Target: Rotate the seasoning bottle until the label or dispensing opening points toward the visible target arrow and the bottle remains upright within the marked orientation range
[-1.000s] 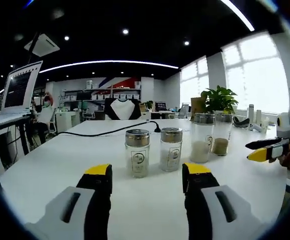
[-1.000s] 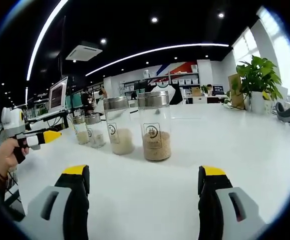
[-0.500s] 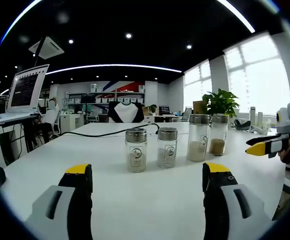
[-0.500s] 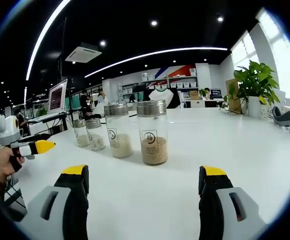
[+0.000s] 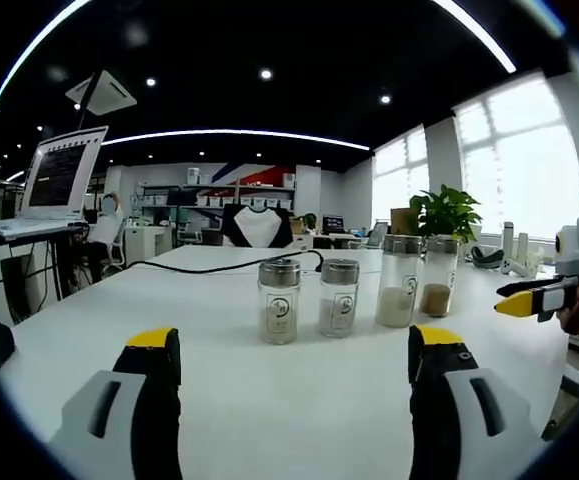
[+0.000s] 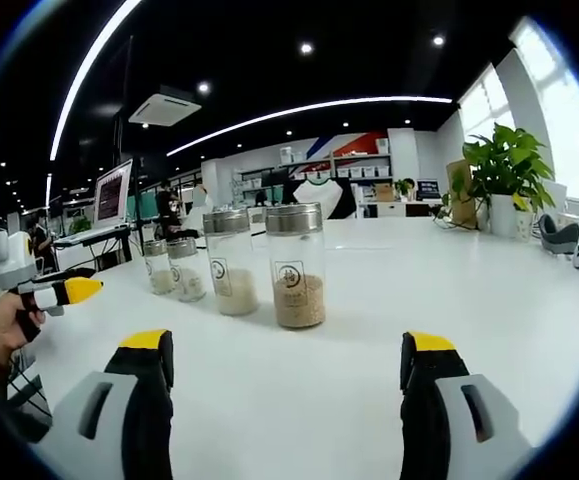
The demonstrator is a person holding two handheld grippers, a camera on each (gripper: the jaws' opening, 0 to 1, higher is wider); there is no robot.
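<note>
Four steel-capped glass seasoning bottles stand upright in a row on the white table (image 5: 119,320). In the left gripper view they are two short bottles (image 5: 278,300) (image 5: 340,297) and two tall ones, one with white grains (image 5: 400,280) and one with brown grains (image 5: 437,275). My left gripper (image 5: 294,350) is open, well short of the short bottles, with nothing between its jaws. My right gripper (image 6: 287,345) is open in front of the brown-grain bottle (image 6: 295,265) and the white-grain bottle (image 6: 230,262), touching neither. The right gripper (image 5: 534,298) is seen at the right edge, the left gripper (image 6: 54,292) at the left edge.
A laptop on a stand (image 5: 54,180) sits at the table's left, and a black cable (image 5: 219,267) runs behind the bottles. A potted plant (image 5: 444,212) (image 6: 509,165) stands at the far right. Office shelves and desks lie beyond.
My left gripper's jaws spread wider and the view drew back a little from the bottles. The right gripper view shifted slightly, and the bottles stayed put.
</note>
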